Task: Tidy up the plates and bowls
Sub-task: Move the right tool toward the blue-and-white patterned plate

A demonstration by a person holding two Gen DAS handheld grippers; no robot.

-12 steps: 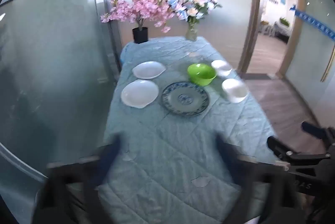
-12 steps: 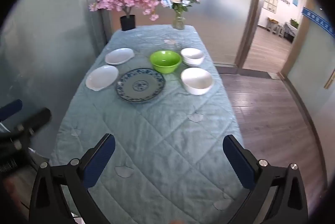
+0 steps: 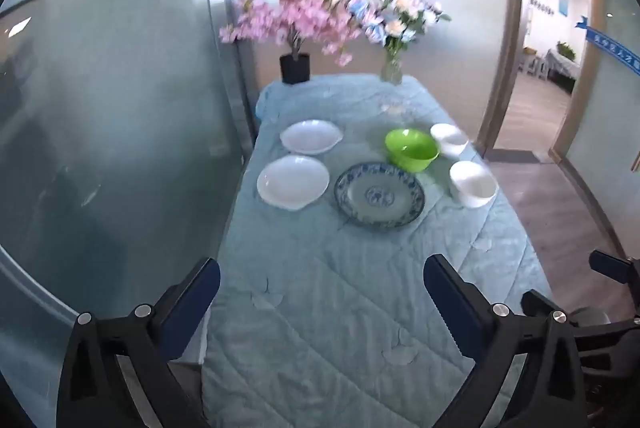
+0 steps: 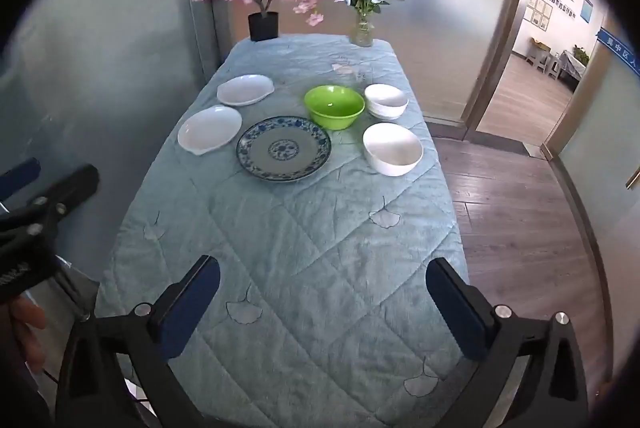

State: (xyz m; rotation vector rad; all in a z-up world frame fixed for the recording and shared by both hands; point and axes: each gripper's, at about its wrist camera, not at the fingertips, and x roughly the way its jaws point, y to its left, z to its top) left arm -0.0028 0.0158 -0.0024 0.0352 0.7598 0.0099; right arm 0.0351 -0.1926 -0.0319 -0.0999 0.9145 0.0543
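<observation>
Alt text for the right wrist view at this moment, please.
Open right gripper holding nothing, above the near end of a table with a pale blue quilted cloth. Farther along sit two white plates, a blue-patterned plate, a green bowl and white bowls; two flower vases stand at the far end.

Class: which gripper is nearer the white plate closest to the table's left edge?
Left. The left gripper hangs on the near white plate's side; the right gripper sits further right. Both are well short of it.
</observation>
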